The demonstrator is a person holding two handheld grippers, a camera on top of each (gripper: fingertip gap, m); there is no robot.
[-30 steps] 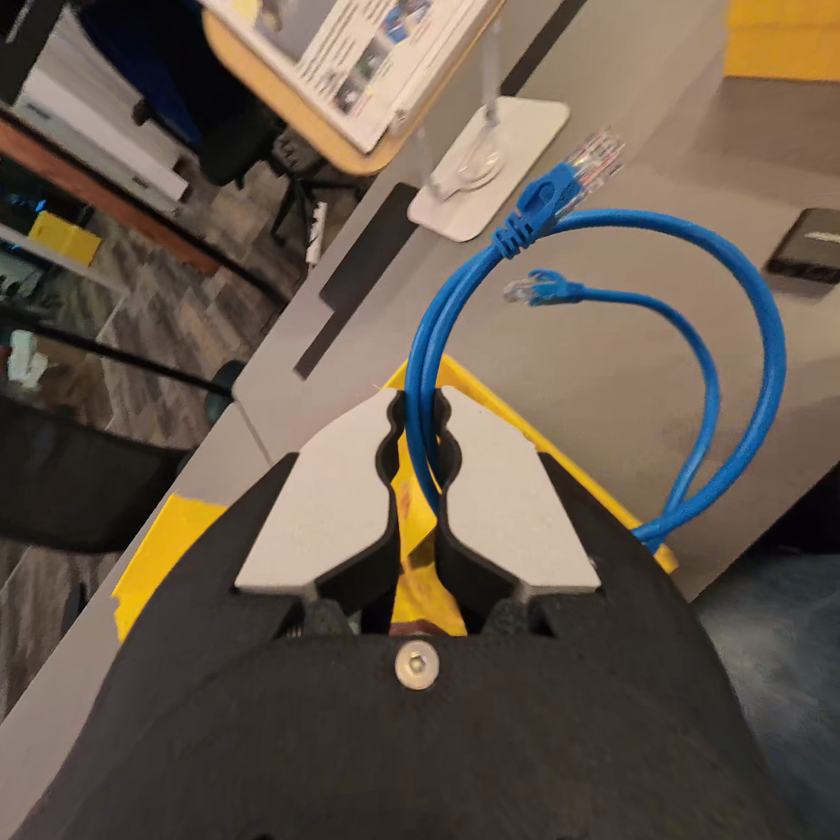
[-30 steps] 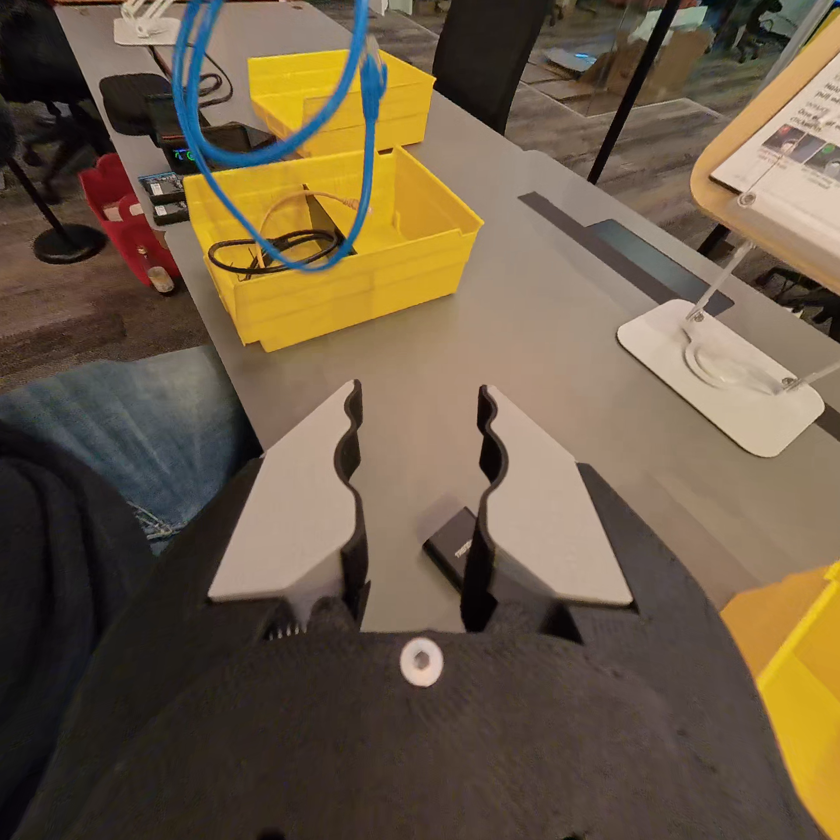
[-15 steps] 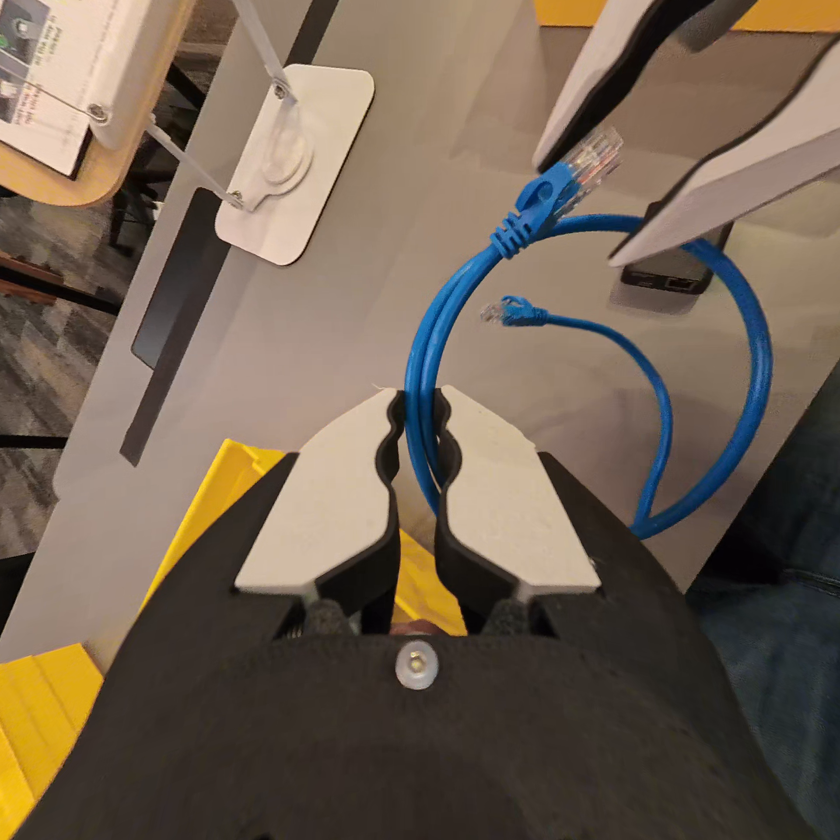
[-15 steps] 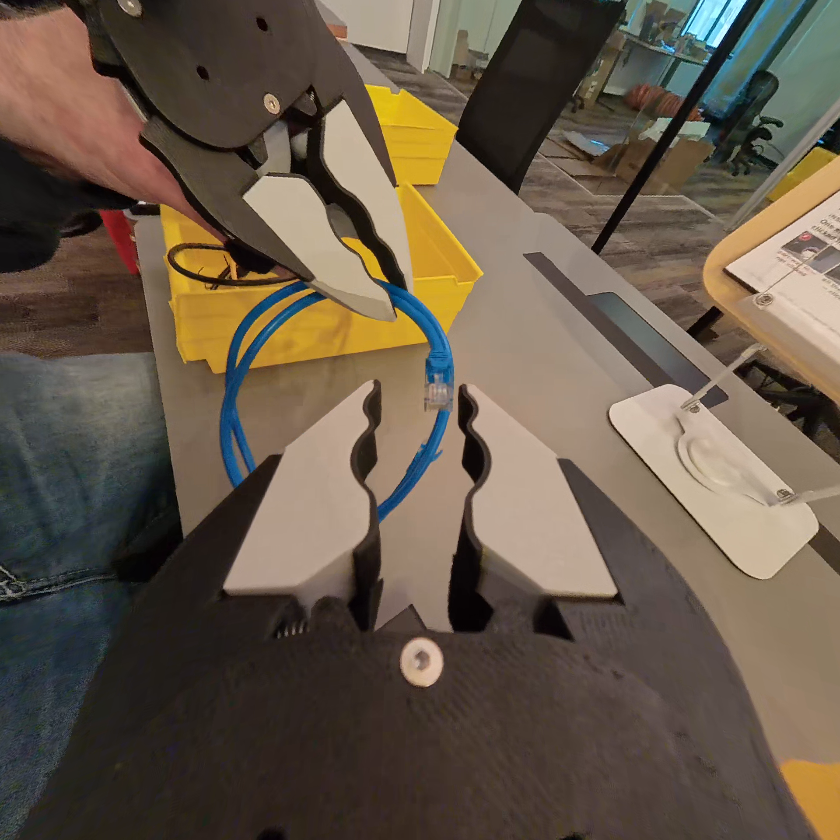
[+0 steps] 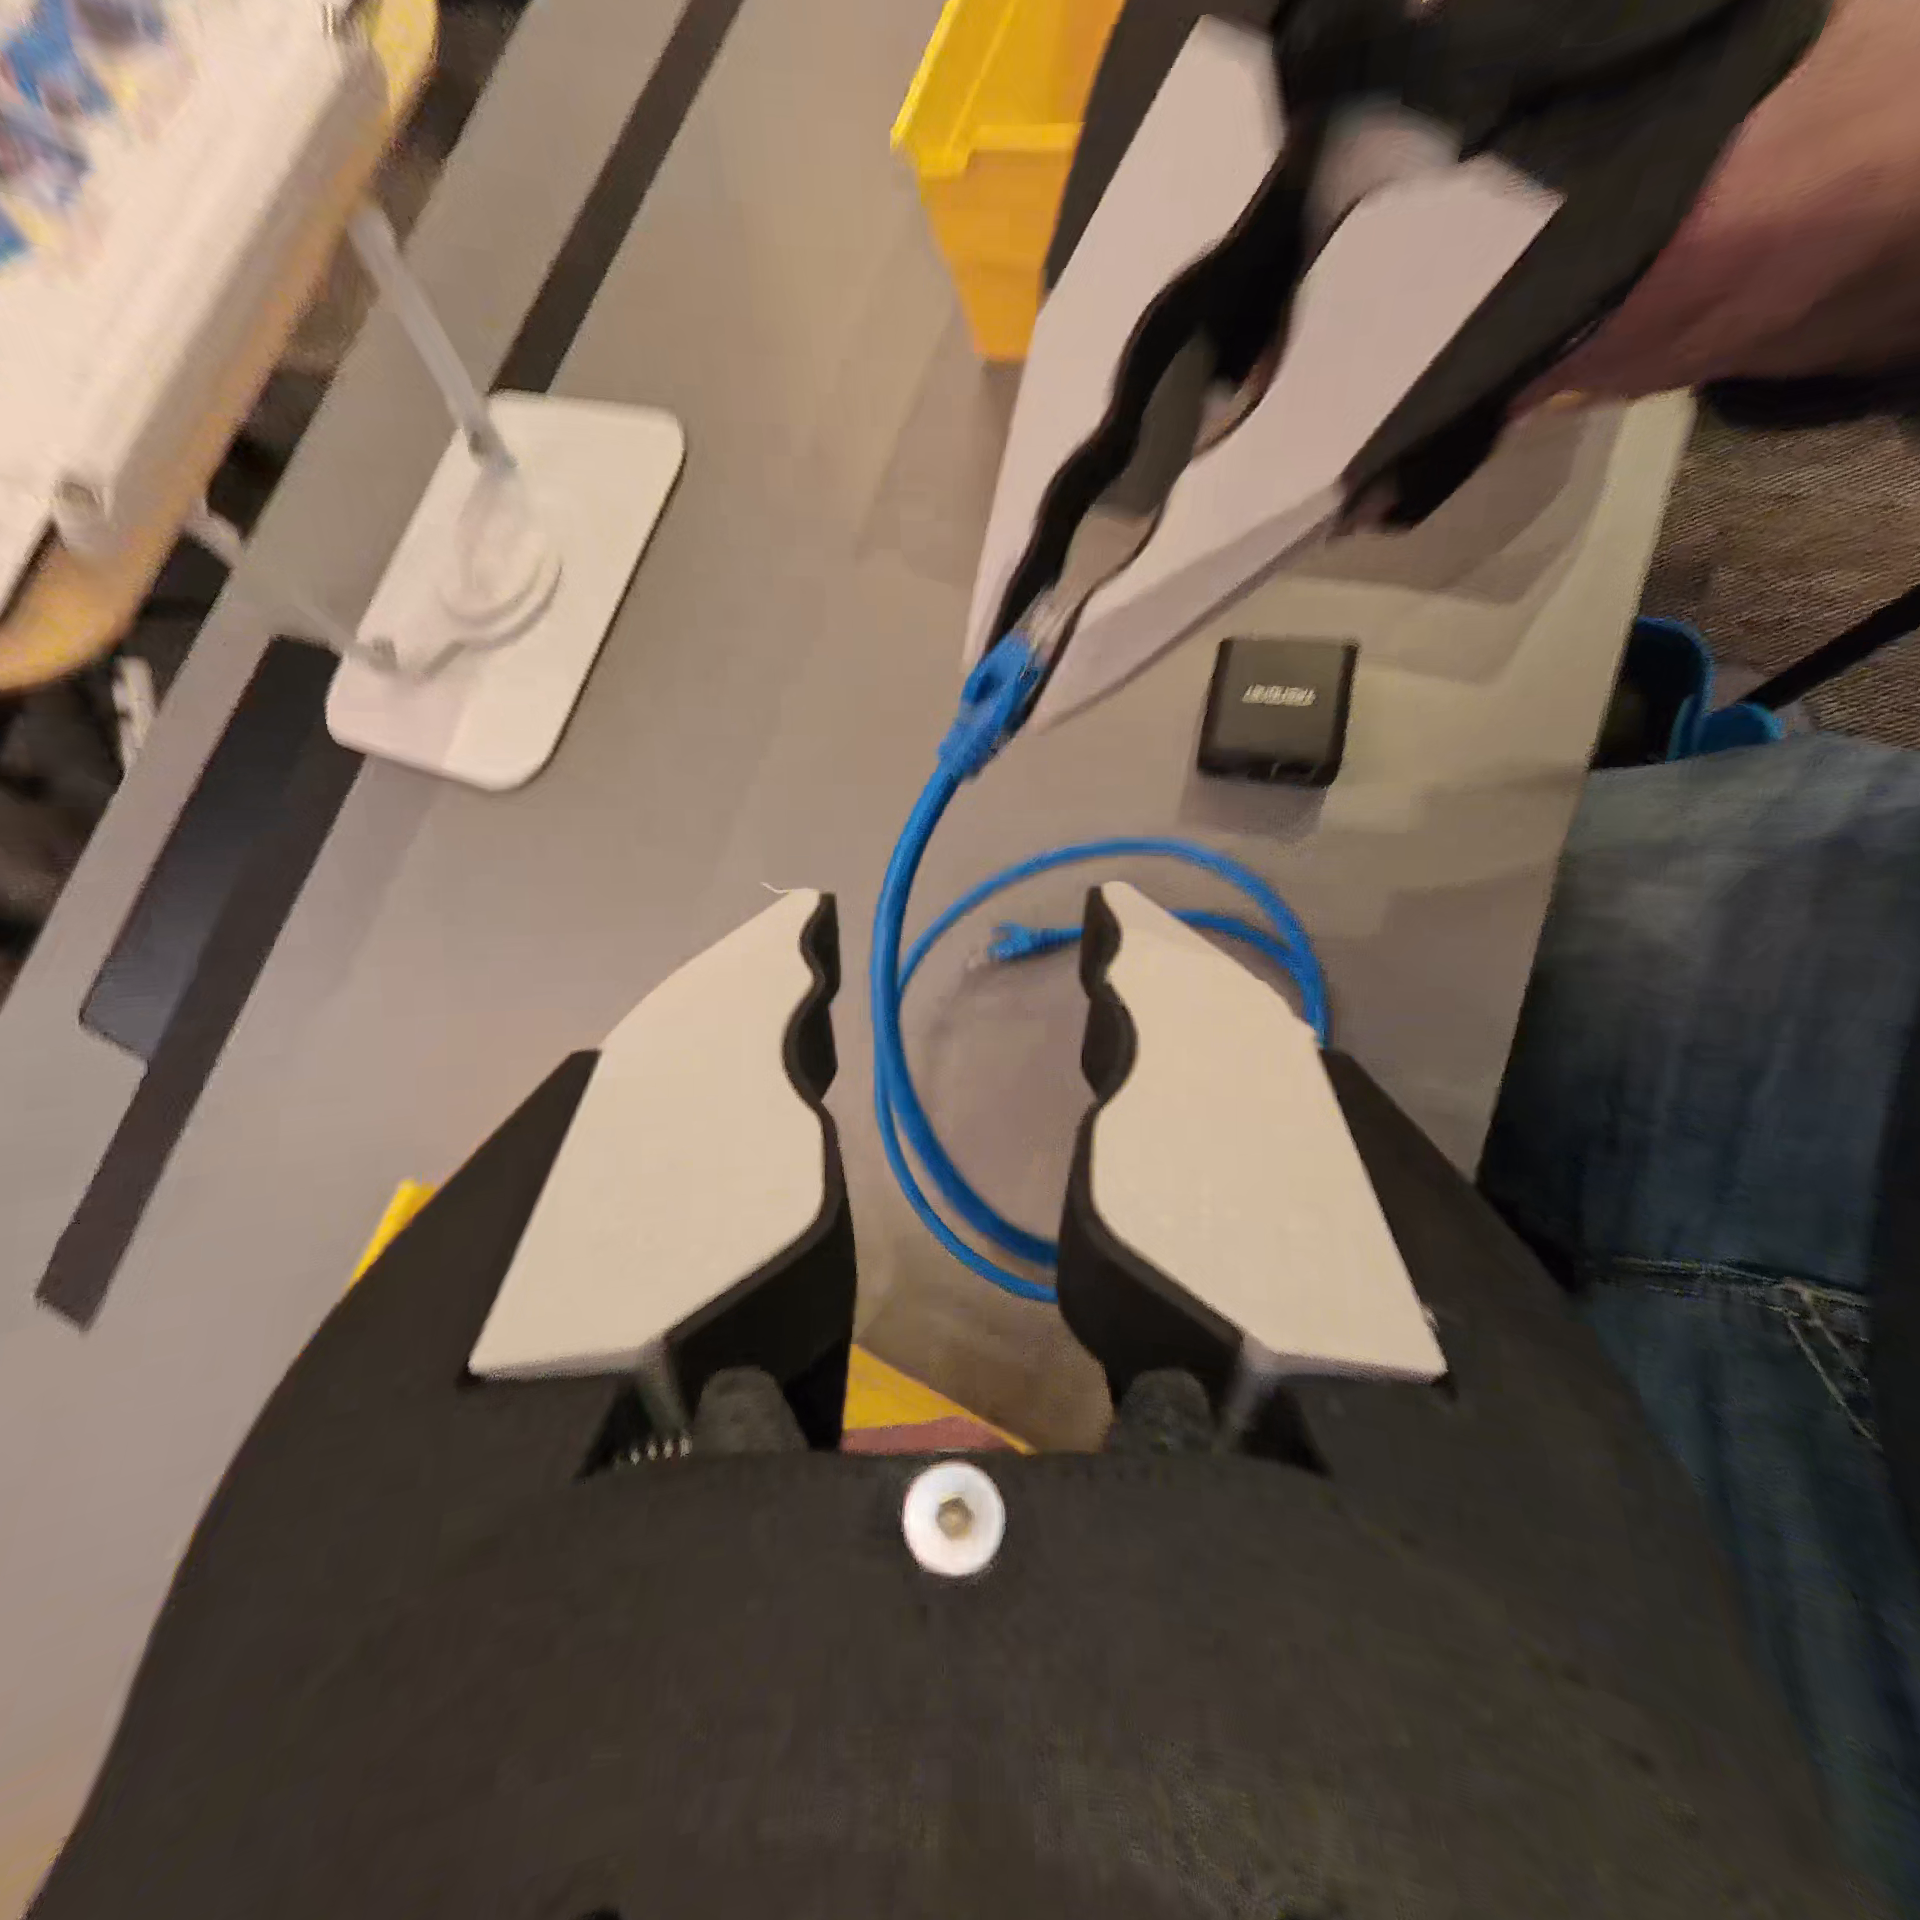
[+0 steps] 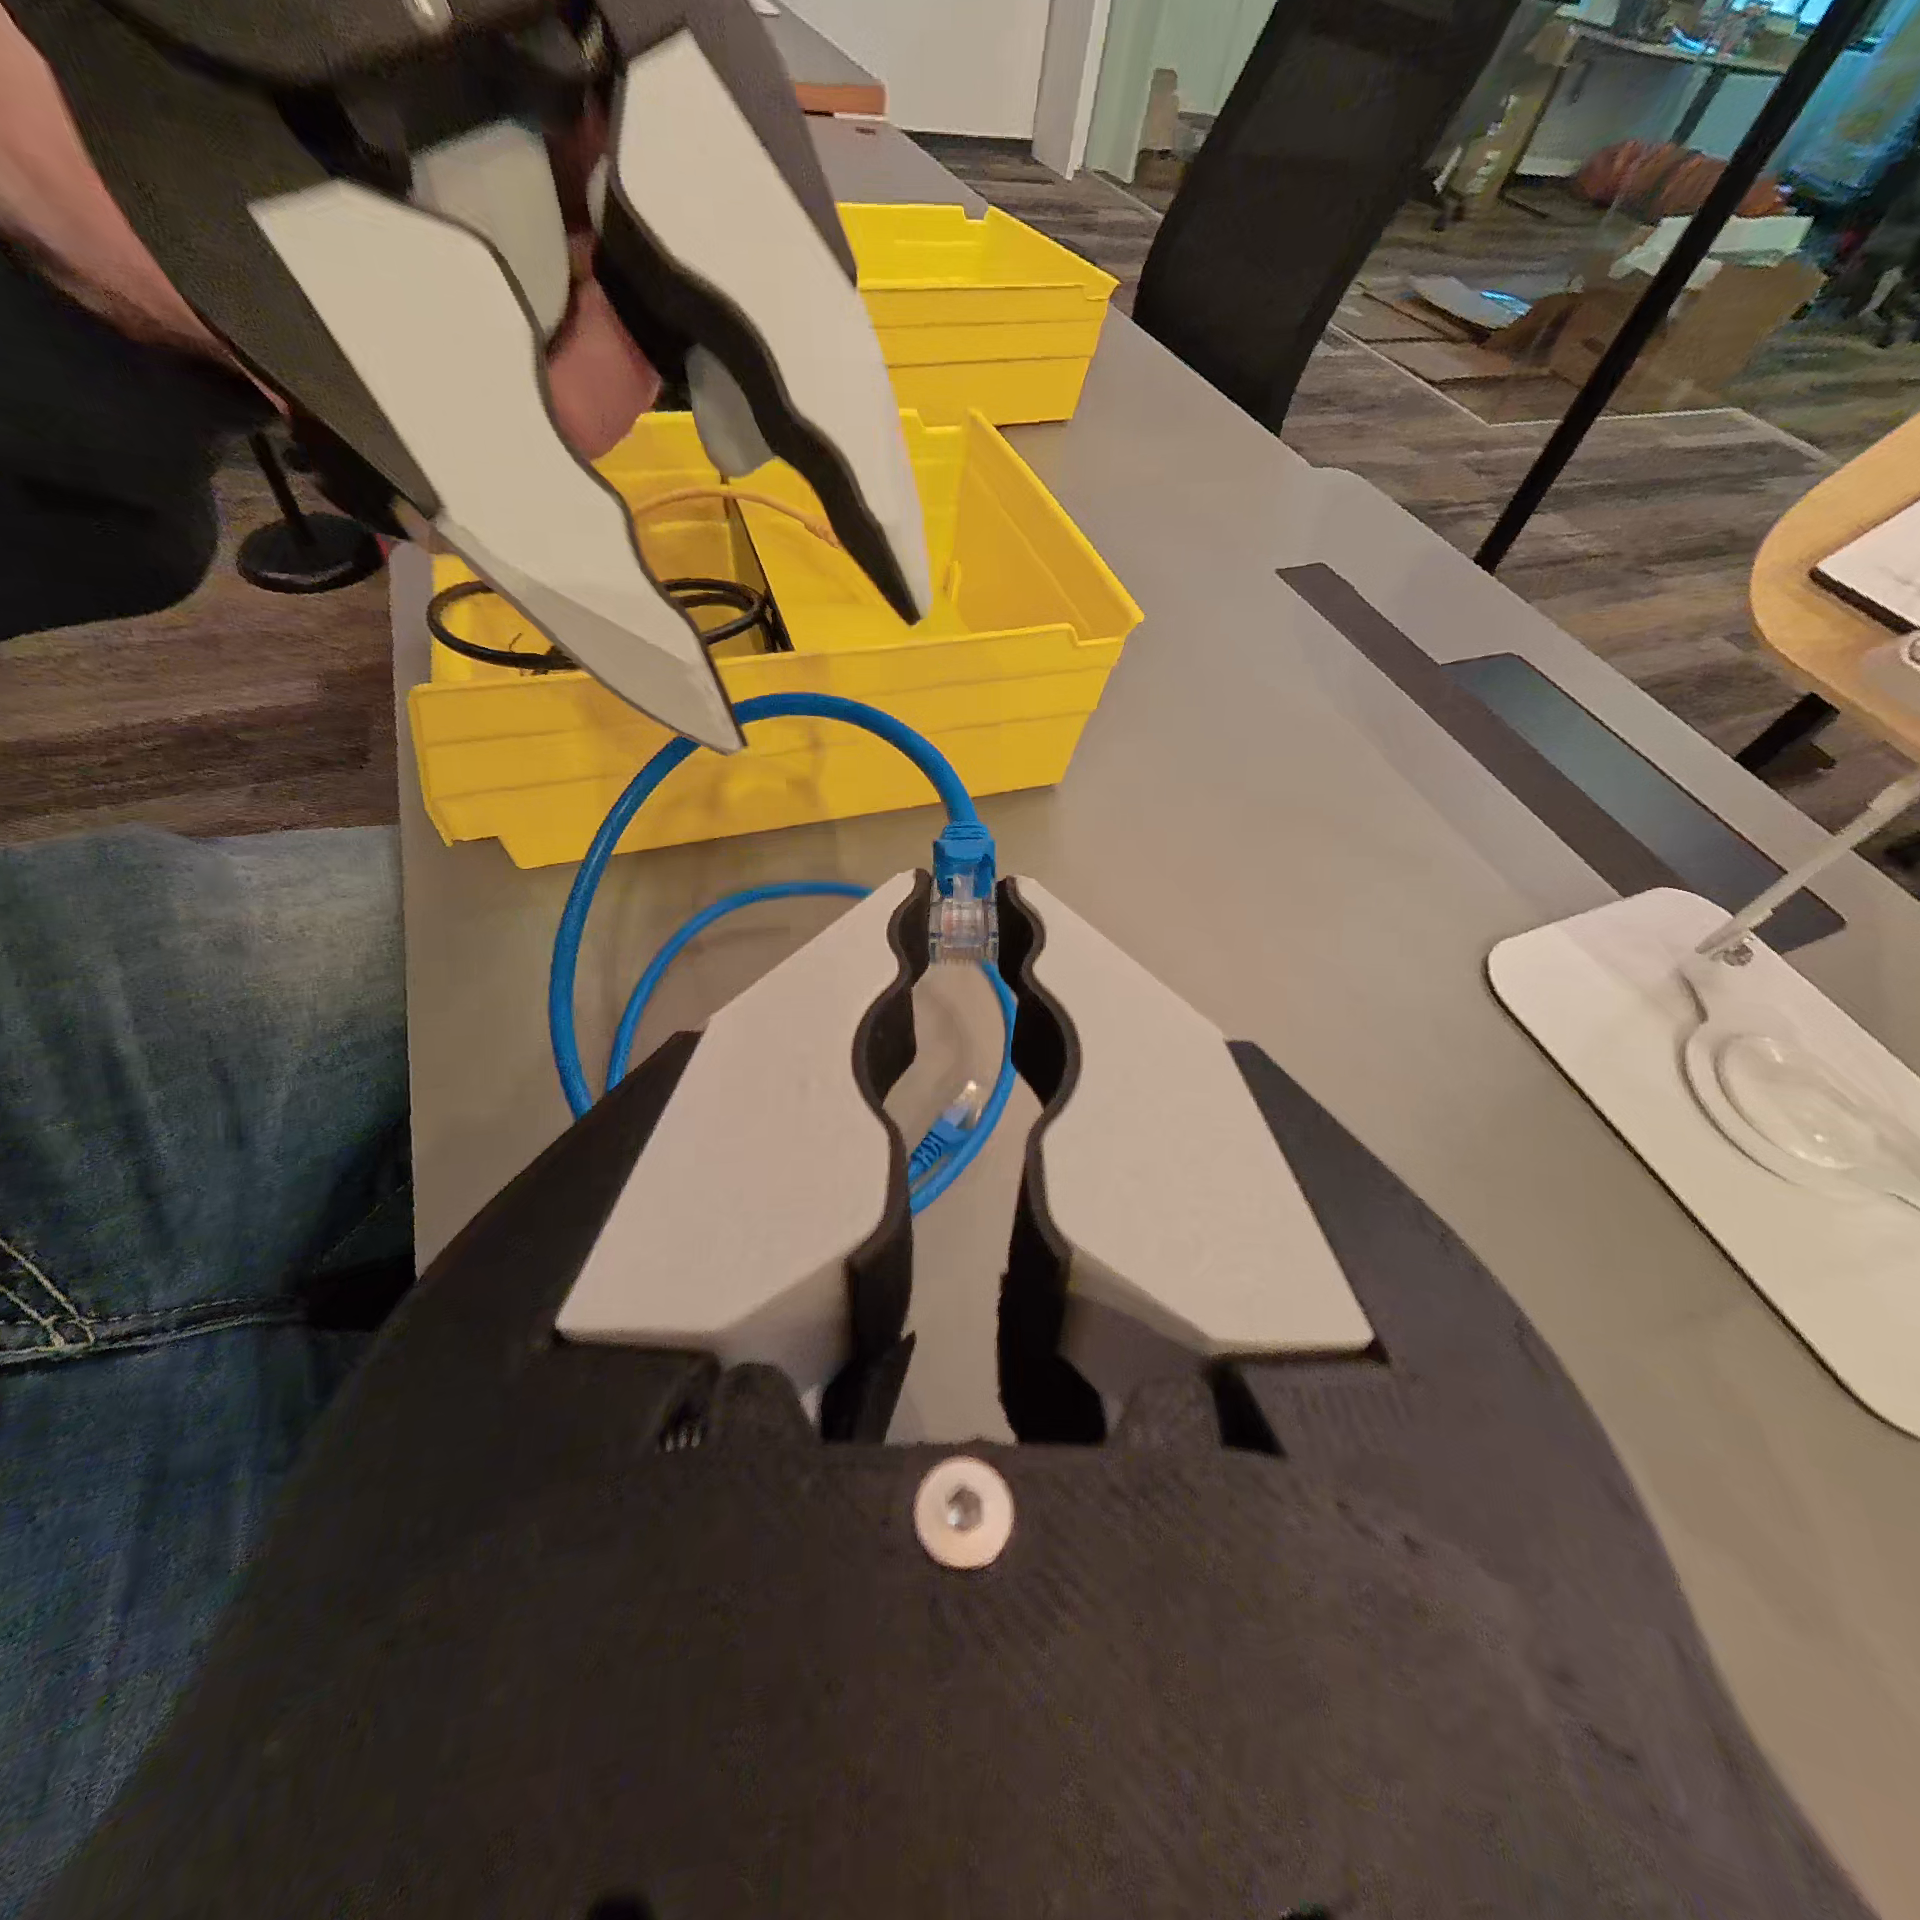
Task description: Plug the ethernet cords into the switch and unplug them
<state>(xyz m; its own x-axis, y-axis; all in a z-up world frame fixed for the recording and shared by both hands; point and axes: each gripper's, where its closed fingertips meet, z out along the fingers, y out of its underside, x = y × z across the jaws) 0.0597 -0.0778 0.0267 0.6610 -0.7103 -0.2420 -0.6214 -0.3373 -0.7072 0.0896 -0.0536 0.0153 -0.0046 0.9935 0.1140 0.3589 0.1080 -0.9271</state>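
Between the right gripper's (image 6: 961, 914) fingertips: clear plug (image 6: 962, 920) of the blue ethernet cord (image 6: 582, 925), pinched there with jaws nearly closed, long axis running along the fingers, contacts toward the camera and blue boot pointing away. From the boot, cord arching up and left, then looping down over the grey table (image 6: 1247, 748) near its front edge, beside a denim-clad leg (image 6: 187, 1091). Second plug (image 6: 956, 1117) lying loose on the table under the loop, seen through the finger gap.

Left gripper (image 5: 956, 914) spread wide, gripping nothing, cord passing freely between its fingers; in the right wrist view, same gripper (image 6: 821, 675) hovering above the loop, one tip just at the cord, contact not certain.

Small black switch (image 5: 1276, 707) flat on the table just right of the held plug, ports facing the table's front edge, apart from the cord.

Behind the loop: yellow bin (image 6: 790, 727), divided, with a coiled black cable (image 6: 613, 623) in its left compartment and a thin tan wire (image 6: 717, 504) across the divider. Another yellow bin (image 6: 977, 301) farther back, contents hidden. White stand base (image 6: 1621, 1039) at right.
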